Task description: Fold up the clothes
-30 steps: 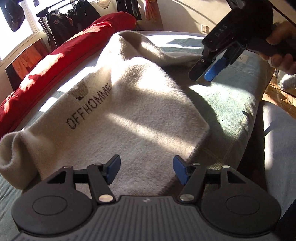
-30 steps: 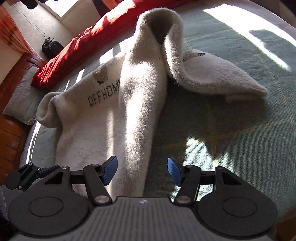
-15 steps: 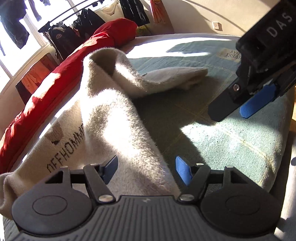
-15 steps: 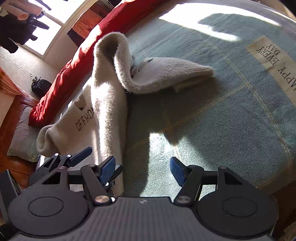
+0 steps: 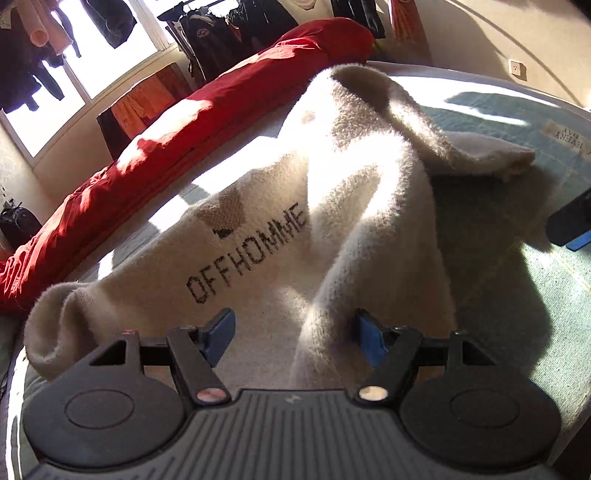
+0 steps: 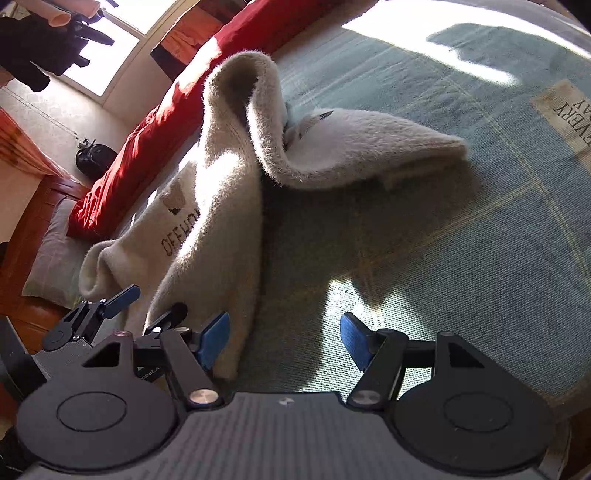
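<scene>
A cream fuzzy sweater [image 5: 280, 236] with black "OFFHOMME" lettering lies on the teal bedspread [image 5: 554, 295]. One side is folded over into a raised ridge, and a sleeve [image 6: 369, 147] points right. My left gripper [image 5: 295, 336] is open low over the sweater's near hem, with the ridge rising between its blue pads, close to the right one. My right gripper [image 6: 284, 339] is open over the bedspread, its left pad beside the sweater's edge [image 6: 236, 295]. In the right wrist view the left gripper [image 6: 99, 314] shows at lower left. The right gripper's tip [image 5: 570, 229] shows at the right edge of the left wrist view.
A long red duvet [image 5: 166, 166] runs along the bed's far side. Dark clothes [image 5: 221, 33] hang on a rack by the bright window. A printed label [image 6: 565, 110] is sewn on the bedspread at right. A grey pillow [image 6: 51, 258] and wooden floor lie left.
My left gripper has swung left and in over the sweater's hem, so the right gripper has slipped to the frame's right edge. My right gripper has come slightly closer to the sweater's edge. Both stay open.
</scene>
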Available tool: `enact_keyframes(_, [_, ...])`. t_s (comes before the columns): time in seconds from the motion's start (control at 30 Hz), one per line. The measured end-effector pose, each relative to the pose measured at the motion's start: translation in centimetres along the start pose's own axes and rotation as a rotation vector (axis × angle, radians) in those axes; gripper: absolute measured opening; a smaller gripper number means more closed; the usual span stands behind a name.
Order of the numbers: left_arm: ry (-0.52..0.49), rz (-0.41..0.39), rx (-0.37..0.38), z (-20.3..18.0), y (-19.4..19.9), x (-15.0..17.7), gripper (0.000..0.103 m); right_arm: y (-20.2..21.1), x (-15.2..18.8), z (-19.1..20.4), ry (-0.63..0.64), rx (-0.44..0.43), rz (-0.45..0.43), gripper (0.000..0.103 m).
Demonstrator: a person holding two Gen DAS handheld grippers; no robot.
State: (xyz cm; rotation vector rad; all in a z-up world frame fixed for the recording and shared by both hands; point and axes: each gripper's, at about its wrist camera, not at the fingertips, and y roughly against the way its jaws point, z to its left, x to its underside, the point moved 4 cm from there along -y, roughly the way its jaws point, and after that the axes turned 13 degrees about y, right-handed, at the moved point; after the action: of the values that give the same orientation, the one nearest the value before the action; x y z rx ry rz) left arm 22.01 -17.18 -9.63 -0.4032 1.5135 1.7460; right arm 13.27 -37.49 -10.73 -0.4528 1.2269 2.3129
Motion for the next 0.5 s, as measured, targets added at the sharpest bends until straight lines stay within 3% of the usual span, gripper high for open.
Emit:
enact_keyframes(0.13, [0.069, 0.036, -0.014, 2.9, -1.3, 0.3, 0.073, -1.8, -0.7, 1.3, 0.039, -0.049, 0.013, 0.070])
enact_keyframes(0.27, [0.149, 0.057, 0.030, 4.5, -2.4, 0.5, 0.080, -3.9, -1.3, 2.8, 0.072, -0.126, 0.025, 0.068])
enact_keyframes(0.5, [0.192, 0.057, 0.124, 6.0, -2.4, 0.8, 0.080, -9.9, -1.7, 4.3, 0.087, -0.217, 0.105, 0.065])
